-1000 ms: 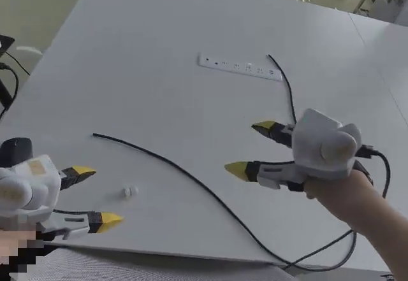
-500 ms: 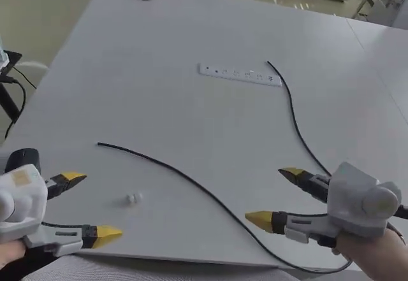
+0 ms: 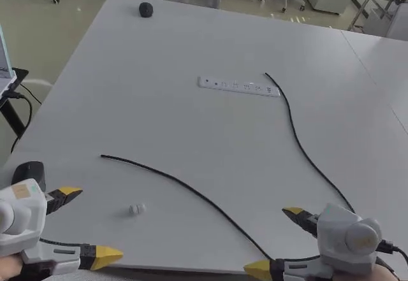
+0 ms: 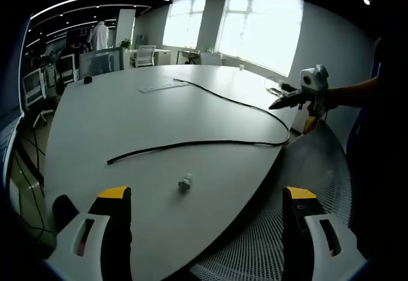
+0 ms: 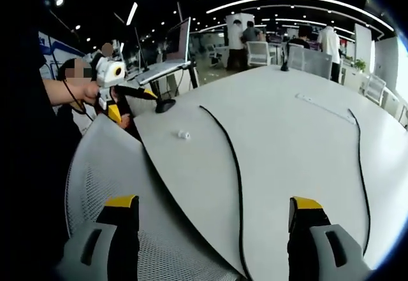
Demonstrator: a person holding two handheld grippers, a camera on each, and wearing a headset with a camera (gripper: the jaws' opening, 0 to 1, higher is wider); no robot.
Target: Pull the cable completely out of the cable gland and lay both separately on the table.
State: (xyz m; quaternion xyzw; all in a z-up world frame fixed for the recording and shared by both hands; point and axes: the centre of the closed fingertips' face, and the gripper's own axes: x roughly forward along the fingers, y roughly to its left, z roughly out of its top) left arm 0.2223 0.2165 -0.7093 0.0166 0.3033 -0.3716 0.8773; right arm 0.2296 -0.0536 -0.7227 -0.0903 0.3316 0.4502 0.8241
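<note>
The cable (image 3: pixel 191 192) is laid across the table (image 3: pixel 159 102), with the small white cable gland (image 3: pixel 136 209) set apart from it. The left gripper (image 3: pixel 95 222) and right gripper (image 3: pixel 273 240) are held wide, empty.

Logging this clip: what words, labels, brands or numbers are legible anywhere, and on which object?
No text here can be read.
Marks along the long white power strip: too small to read.
Print on the tan sticker on the left gripper: blurred, unreadable.
</note>
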